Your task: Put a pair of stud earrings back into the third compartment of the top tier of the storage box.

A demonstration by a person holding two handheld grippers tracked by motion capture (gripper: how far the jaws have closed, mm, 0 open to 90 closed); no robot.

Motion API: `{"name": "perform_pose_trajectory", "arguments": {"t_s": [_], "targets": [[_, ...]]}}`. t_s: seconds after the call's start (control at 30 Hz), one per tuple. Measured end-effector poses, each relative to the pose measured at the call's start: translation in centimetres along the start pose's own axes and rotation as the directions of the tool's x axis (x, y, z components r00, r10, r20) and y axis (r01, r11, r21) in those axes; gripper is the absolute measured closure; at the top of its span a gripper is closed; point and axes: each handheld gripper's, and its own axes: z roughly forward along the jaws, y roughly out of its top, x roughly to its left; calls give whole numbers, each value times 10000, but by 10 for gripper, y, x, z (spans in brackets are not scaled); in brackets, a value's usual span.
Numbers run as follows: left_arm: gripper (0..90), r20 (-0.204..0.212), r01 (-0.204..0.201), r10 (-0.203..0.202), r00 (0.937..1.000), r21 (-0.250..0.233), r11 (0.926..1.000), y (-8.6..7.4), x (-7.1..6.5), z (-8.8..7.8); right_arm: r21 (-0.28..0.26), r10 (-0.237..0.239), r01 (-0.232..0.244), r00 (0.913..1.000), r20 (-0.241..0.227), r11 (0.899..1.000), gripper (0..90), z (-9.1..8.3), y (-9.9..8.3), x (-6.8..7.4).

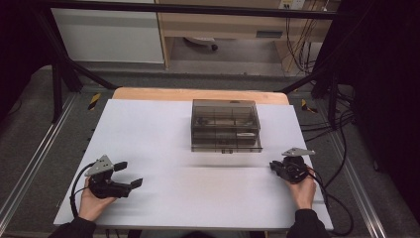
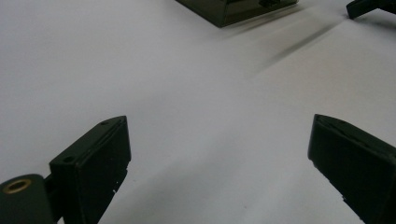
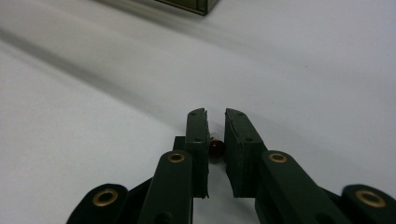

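- The smoky transparent box point(image 1: 226, 125) sits shut at the upper centre of the white worktop point(image 1: 163, 134), well apart from both claws
- At the lower left of the high view, the left claw point(image 1: 128, 174) rests in a hand point(image 1: 92, 202) with its jaws spread wide and nothing between them
- At the lower right, the right claw point(image 3: 215, 135) has its jaws pressed nearly together on a small amber bulb point(image 3: 215, 148)
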Motion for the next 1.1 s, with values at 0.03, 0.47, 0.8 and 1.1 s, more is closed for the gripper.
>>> {"name": "perform_pose_trajectory", "arguments": {"t_s": [0.03,0.47,0.8,1.1], "targets": [[60,-4,-16,16,10000,6,10000,0,0,0,0,33,-33,10000,-6,10000,803,-1,0,0],[60,8,-20,20,10000,29,10000,0,0,0,-321,-189,182,9996,-226,9993,803,-13,3,7],[60,-19,5,-5,10000,22,10000,0,0,0,-642,-265,237,9987,-425,9977,803,-26,5,15],[60,-22,-15,15,10000,59,10000,0,0,0,-724,-442,395,9970,-640,9966,803,-35,7,22]]}}
